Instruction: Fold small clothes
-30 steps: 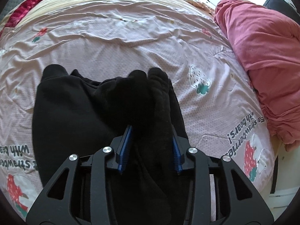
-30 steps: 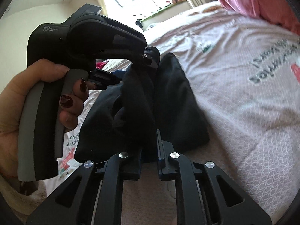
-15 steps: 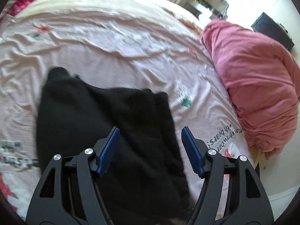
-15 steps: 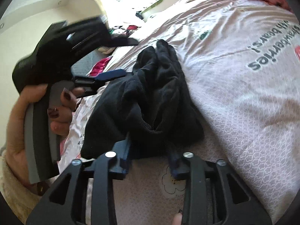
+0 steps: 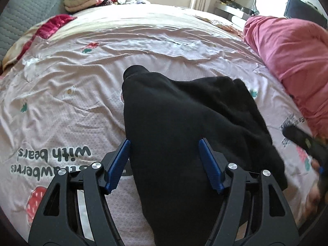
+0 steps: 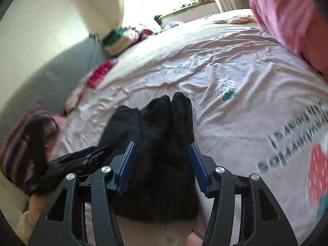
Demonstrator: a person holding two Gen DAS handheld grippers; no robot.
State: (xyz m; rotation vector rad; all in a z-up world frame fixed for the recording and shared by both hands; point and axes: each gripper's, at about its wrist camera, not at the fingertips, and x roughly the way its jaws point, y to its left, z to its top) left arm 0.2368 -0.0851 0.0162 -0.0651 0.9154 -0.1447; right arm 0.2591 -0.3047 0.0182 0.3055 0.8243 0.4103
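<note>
Both grippers have just been opening and letting go: a second ago each was pinching the black garment [image 5: 184, 127], now it is lying loose on the bed [image 5: 61, 112], one fold apparently laid down. Left gripper [image 5: 164, 160] is hovering with jaws standing wide, cloth showing between the blue pads but not pressed. Right gripper [image 6: 163, 162] is pulling up, jaws about half apart, gripping nothing, garment bunched ahead of it. Farther off, pink duvet [image 5: 291, 57] is sitting at the bed's edge.
</note>
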